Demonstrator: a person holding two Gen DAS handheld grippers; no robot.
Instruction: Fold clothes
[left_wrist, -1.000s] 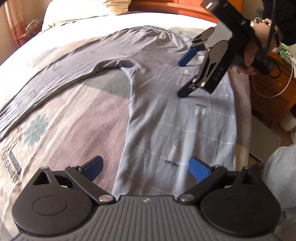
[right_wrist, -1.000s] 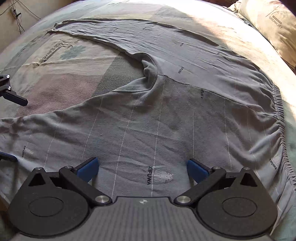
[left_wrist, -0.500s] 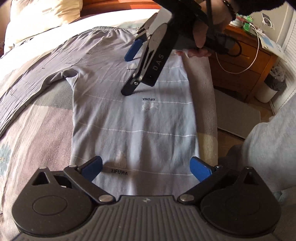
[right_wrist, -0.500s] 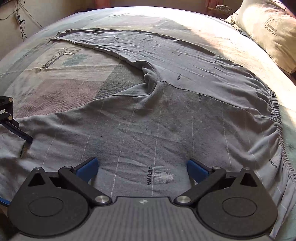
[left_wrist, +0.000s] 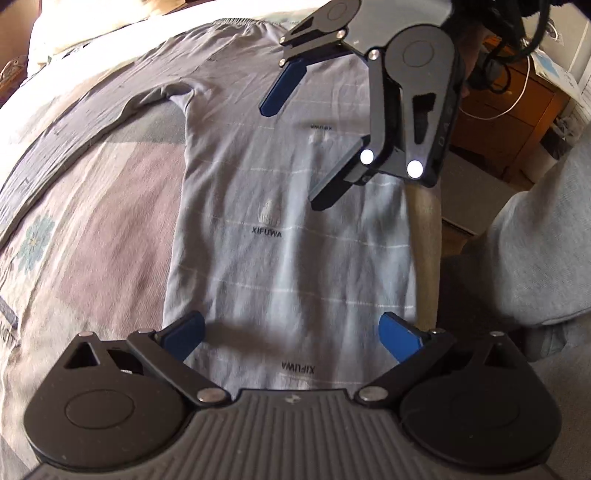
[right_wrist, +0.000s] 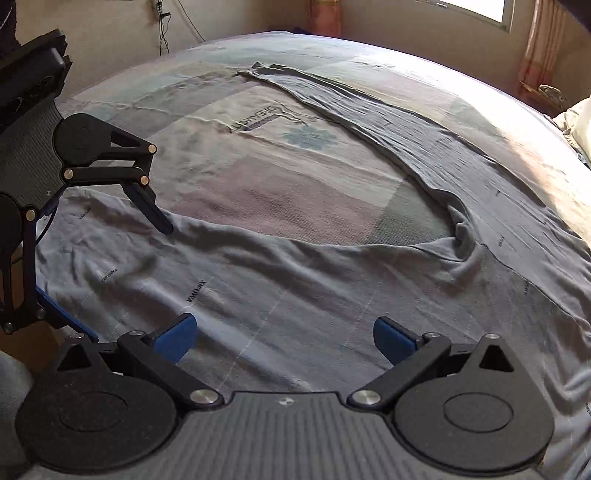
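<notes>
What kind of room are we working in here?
Most likely a bedroom: the grey trousers lie spread on a made bed, with a pillow at its head and a wooden bedside cabinet alongside.

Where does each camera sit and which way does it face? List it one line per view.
Left wrist: on the left gripper, facing along the grey trousers towards the waistband; shows the right gripper, a hand, a knee.
Right wrist: on the right gripper, facing across the trousers and bed; shows the left gripper.
Shared: trousers, bedspread; both jaws open.
</notes>
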